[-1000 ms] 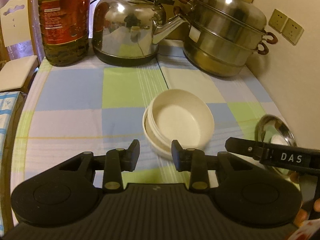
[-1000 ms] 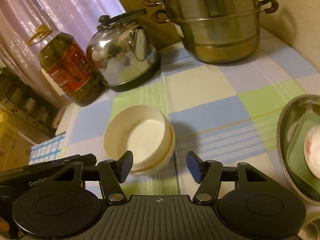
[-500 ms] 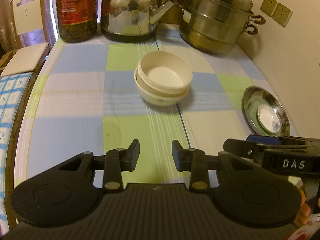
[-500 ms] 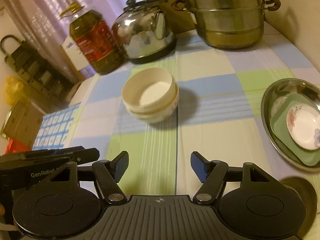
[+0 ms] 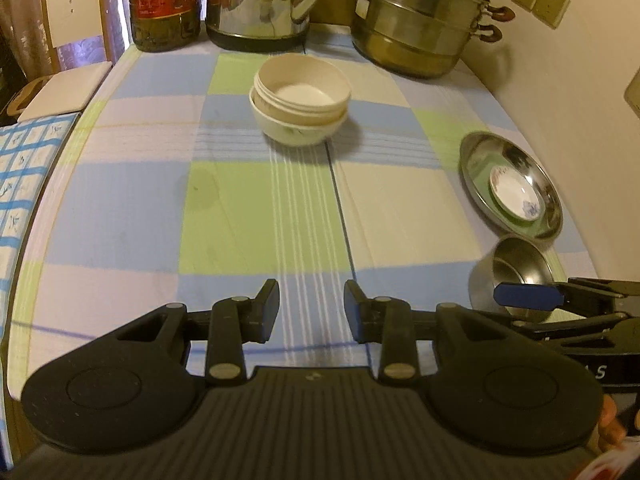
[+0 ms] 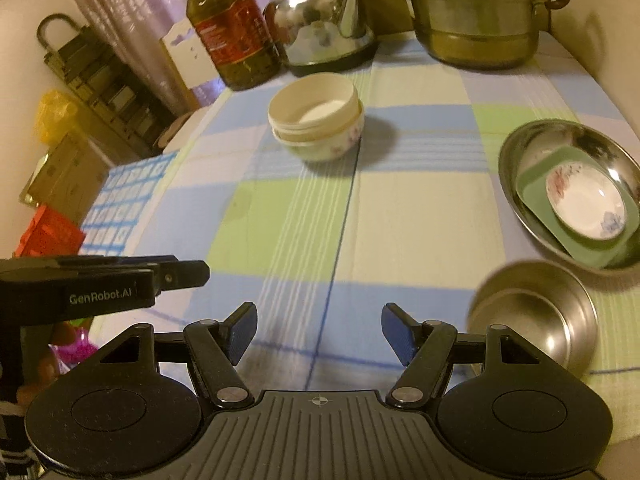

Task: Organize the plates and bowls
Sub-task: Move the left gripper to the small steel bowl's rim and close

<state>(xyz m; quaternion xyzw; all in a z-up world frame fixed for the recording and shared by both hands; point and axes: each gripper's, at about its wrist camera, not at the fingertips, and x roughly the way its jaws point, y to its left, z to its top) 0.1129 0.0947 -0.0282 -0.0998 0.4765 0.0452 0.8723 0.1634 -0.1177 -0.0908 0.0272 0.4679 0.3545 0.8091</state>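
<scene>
Oil bottle [image 5: 164, 4] top cut by frame edge. Small steel bowl [image 6: 534, 316] blurred, partly behind right claw [image 6: 318, 334]. Green tray [image 6: 576, 208] mostly under saucer [image 6: 586, 204].

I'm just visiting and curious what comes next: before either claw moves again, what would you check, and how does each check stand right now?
1. Left claw open and empty: ok.
2. Right claw open and empty: ok.
3. Cream bowls nested: ok, though the top one sits slightly tilted.
4. Saucer on green plate inside steel dish: ok.
5. Steel bowl put away: not ok, it sits loose on the cloth beside the right claw.
6. Steel bowl free of cracks or food: cannot tell, blurred.
</scene>
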